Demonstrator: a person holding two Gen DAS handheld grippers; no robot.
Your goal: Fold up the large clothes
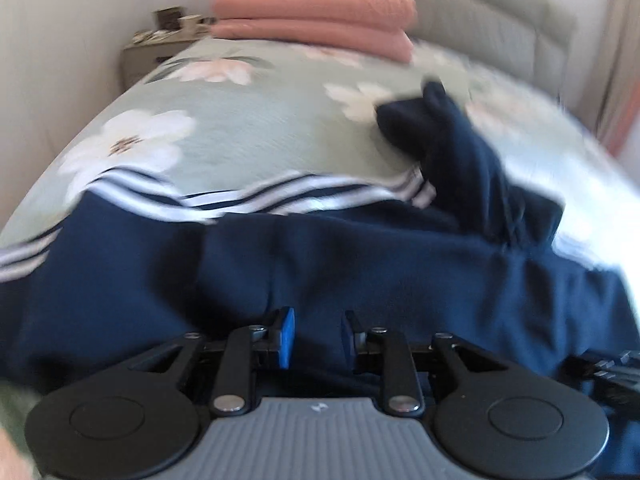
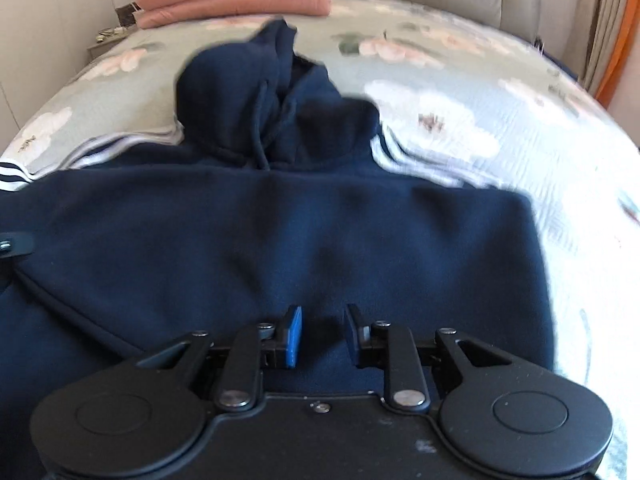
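Two grippers, left gripper (image 1: pixel 318 336) and right gripper (image 2: pixel 323 334), jaws parted over the navy hoodie (image 2: pixel 280 248), whose hood (image 2: pixel 256 92) we see lying toward twelve o'clock, so the long axis runs straight ahead of us.

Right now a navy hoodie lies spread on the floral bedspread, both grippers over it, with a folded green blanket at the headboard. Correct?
Not quite: the folded blanket is pink, as both wrist views show. The navy hoodie does lie on the floral bedspread, under the left gripper and right gripper.
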